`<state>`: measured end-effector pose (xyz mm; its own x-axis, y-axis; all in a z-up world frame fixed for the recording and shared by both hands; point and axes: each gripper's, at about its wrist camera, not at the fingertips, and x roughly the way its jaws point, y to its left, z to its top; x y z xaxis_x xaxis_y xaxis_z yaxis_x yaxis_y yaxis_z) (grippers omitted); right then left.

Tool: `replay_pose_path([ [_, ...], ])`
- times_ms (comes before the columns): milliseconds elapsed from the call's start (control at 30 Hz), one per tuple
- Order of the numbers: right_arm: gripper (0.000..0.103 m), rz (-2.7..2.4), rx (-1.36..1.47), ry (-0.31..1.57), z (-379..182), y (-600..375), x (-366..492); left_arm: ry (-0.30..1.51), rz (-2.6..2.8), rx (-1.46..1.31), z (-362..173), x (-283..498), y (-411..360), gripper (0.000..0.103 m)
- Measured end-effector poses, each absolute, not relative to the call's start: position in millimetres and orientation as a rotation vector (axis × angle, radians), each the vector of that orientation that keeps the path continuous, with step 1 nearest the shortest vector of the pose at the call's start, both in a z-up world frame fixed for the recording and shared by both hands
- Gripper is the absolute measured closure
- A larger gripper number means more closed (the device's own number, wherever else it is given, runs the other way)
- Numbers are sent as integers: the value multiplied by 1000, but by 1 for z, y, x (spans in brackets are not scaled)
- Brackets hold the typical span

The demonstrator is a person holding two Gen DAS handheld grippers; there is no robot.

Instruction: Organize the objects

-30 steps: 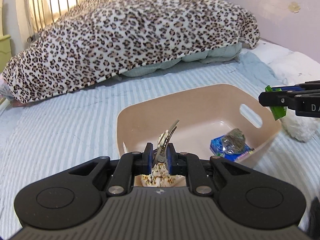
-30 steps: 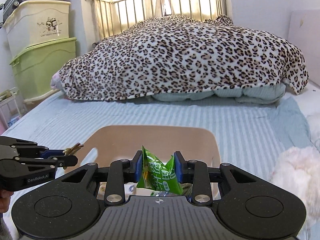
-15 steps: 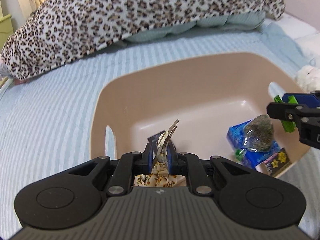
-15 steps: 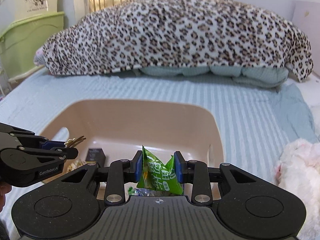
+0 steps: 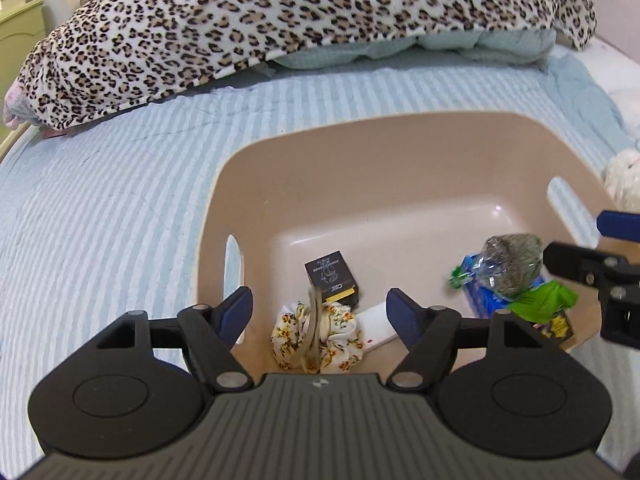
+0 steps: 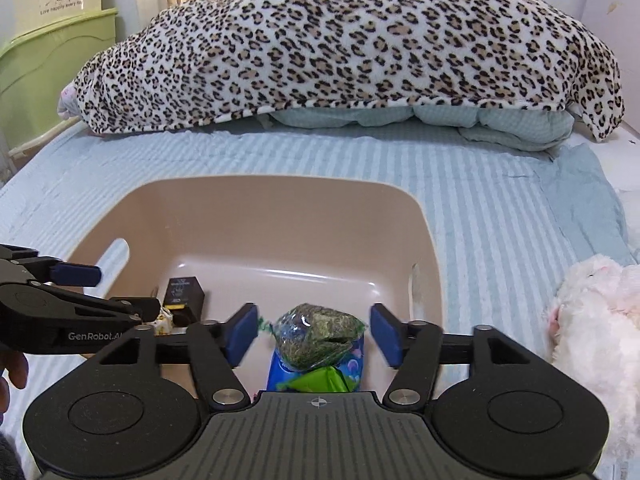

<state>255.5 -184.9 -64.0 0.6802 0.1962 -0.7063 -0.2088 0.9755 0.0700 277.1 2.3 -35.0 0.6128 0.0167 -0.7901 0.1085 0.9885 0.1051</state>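
Both grippers are hanging over a beige plastic bin [image 5: 400, 168] that is sitting on a striped blue bed sheet [image 5: 100, 208], with a leopard-print blanket [image 6: 340, 48] heaped along the bed's far edge.

The left gripper [image 5: 318, 310] is pointing down at the bin's near left corner, its jaws opening, blue pads spread wide and pressing on nothing. A metal hair clip [image 5: 314, 328], blurred, is showing between them without touching either pad, right above a floral scrunchie [image 5: 318, 338] lying on the bin floor. A small black box [image 5: 332, 278] is standing just behind the scrunchie, and a white flat item [image 5: 376, 326] is lying just beside it.

The right gripper [image 6: 314, 334] is hovering over the bin's near right corner, its jaws also opening with the pads apart and free. Below them a green snack packet [image 6: 320, 380] is lying on a blue packet [image 6: 356, 364], touching a clear bag of dried greenery [image 6: 316, 336] resting on top.

A white plush toy [image 6: 596, 320] is lying on the sheet beyond the bin's right wall.
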Motion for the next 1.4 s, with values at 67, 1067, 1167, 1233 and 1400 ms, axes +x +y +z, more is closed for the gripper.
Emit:
replay_pose_path([
  [67, 25, 223, 2, 794, -58, -188, 252, 908, -48, 148, -30, 274, 1, 26],
  [1067, 13, 218, 48, 712, 14, -215, 152, 746, -20, 113, 50, 160, 7, 25],
  [1167, 13, 225, 55, 704, 18, -217, 140, 730, -23, 108, 55, 145, 9, 25],
  [1233, 13, 229, 63, 700, 20, -219, 133, 722, -23, 111, 57, 136, 9, 25],
  [1400, 13, 232, 70, 683, 26, -223, 112, 694, -23, 111, 62, 113, 12, 25],
])
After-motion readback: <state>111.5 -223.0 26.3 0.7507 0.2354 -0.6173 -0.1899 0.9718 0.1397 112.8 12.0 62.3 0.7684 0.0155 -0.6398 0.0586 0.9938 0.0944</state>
